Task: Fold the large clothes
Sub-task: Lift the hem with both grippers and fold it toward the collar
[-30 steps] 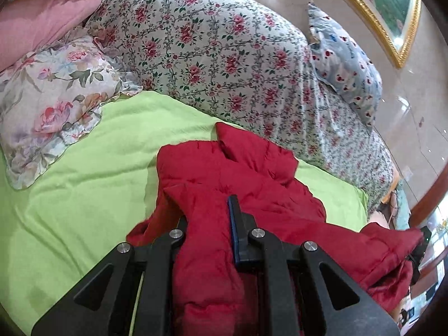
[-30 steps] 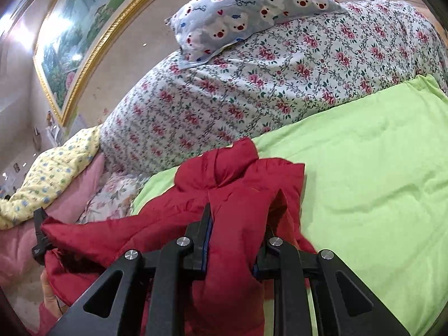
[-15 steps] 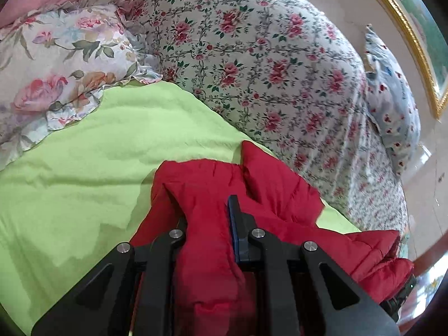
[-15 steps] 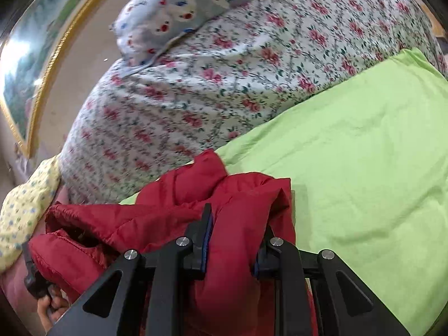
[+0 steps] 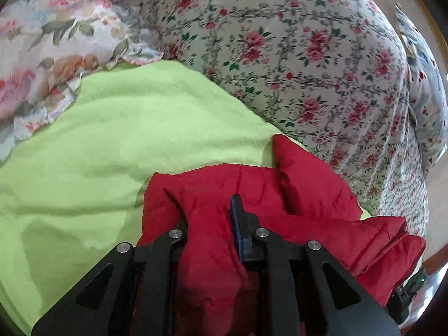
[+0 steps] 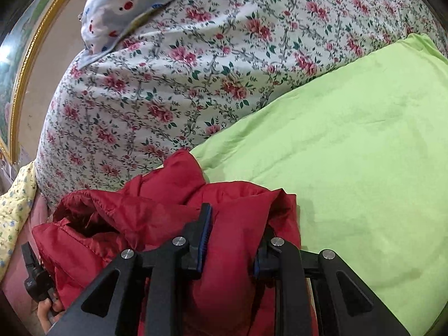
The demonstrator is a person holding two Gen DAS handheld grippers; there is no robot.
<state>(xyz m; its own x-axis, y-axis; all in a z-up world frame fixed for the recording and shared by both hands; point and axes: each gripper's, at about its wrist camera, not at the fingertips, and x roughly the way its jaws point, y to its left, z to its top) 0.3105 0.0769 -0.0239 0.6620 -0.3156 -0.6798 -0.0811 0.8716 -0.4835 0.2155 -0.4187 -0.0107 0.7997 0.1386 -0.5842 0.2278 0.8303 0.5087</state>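
You've lowered the red jacket [image 5: 252,184] toward the green sheet [image 5: 126,145]; your left gripper [image 5: 208,218] and right gripper [image 6: 233,224] each clamp its padding.

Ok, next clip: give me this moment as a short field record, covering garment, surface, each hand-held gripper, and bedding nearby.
garment: red padded jacket, bunched, not yet folded flat
surface: green sheet on the bed
left hand-held gripper: shut on a fold of the jacket
right hand-held gripper: shut on another fold of the jacket
jacket position: near edge of the sheet, partly lifted between the two grips
behind: rose-print quilt
pillows: large-flower pillow at the left, cartoon-print pillow on the quilt
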